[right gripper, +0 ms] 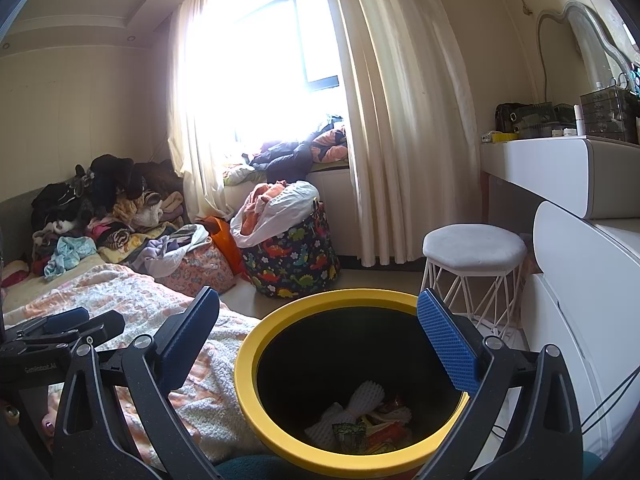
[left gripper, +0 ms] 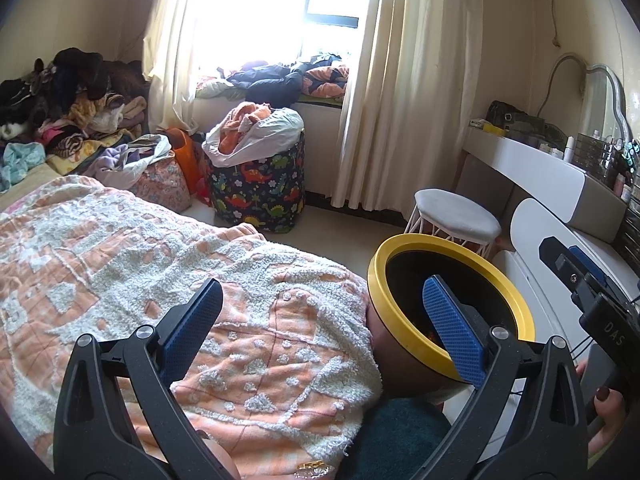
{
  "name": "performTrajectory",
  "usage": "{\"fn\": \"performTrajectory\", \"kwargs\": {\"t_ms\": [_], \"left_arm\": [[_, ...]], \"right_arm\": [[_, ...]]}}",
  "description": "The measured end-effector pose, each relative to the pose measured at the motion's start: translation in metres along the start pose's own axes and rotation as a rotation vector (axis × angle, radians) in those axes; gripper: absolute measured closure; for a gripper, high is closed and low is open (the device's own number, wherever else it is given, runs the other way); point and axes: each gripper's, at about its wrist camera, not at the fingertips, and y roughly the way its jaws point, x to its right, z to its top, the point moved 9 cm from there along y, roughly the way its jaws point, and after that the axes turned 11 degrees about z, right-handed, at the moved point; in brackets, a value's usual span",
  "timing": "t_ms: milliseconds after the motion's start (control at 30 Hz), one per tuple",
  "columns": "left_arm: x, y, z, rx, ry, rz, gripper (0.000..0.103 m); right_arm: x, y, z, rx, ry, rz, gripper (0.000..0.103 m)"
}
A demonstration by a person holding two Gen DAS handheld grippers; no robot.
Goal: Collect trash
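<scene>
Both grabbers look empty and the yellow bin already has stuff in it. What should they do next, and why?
Probably turn away from the yellow-rimmed bin to look for more litter. The right gripper and the left gripper are both open and empty, wrappers already lie at the bin's bottom, and no loose trash shows on the blanket.

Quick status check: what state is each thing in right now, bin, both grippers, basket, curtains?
Bin: upright, uncovered, trash at the bottom.
Left gripper: open, empty.
Right gripper: open, empty, over the bin.
Basket: upright, overfilled with laundry.
Curtains: drawn apart.
Stool: upright, nothing on it.
</scene>
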Motion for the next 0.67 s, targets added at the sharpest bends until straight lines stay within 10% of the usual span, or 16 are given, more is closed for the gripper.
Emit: {"fn": "performTrajectory", "kwargs": {"t_ms": [400, 533, 667], "left_arm": [[-0.074, -0.008, 0.002, -0.032, -0.095, 0.153, 0.011], [-0.183, -0.022, -0.01, -0.098, -0.205, 0.352, 0.011], [-0.33, -0.06, -0.053, -0.197, -0.278, 0.71, 0.011]], "right_arm": [[-0.061, 0.009, 0.013, -0.031, -0.029, 0.148, 0.006], [-0.157, 0.035, 0.004, -0.145, -0.125, 0.381, 0.006], [-0.308, 0.067, -0.047, -0.4, -0.28, 0.698, 0.006]]}}
